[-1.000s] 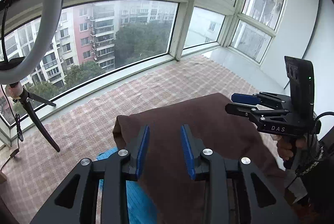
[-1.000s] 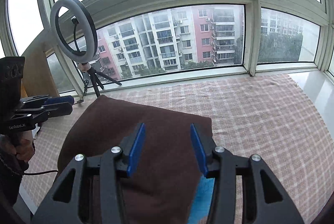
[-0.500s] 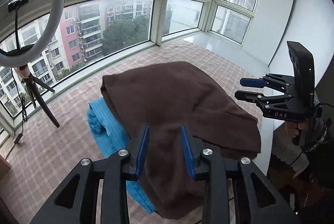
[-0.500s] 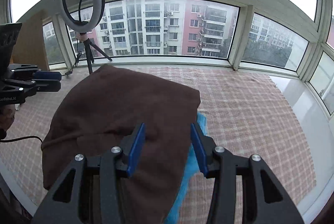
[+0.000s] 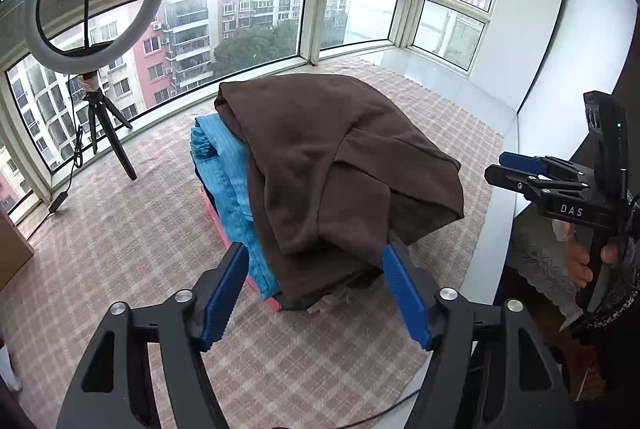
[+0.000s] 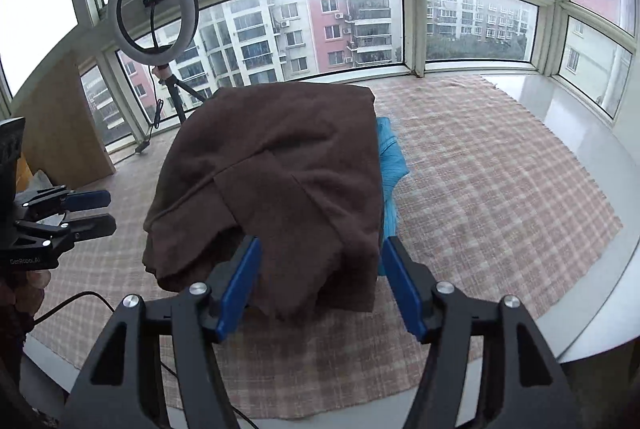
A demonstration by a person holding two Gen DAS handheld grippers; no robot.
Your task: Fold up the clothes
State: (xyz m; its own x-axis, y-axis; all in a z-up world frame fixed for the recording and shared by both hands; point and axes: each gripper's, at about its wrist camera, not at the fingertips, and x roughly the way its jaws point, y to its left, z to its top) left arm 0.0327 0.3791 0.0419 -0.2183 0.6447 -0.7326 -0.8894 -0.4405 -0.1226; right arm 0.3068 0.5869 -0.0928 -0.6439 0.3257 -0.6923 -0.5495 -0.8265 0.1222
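At the centre of the left wrist view, the brown garment lies folded atop a stack, a blue garment beneath it, on the checked cloth. The left gripper hangs just short of it, jaws apart and empty; half a second ago they stood much narrower. I judge the placing step is ending or a tidying begins. In the right wrist view's lower middle, the right gripper is likewise spread wide, empty, where earlier it was narrower; loose flaps at the front suggest smoothing
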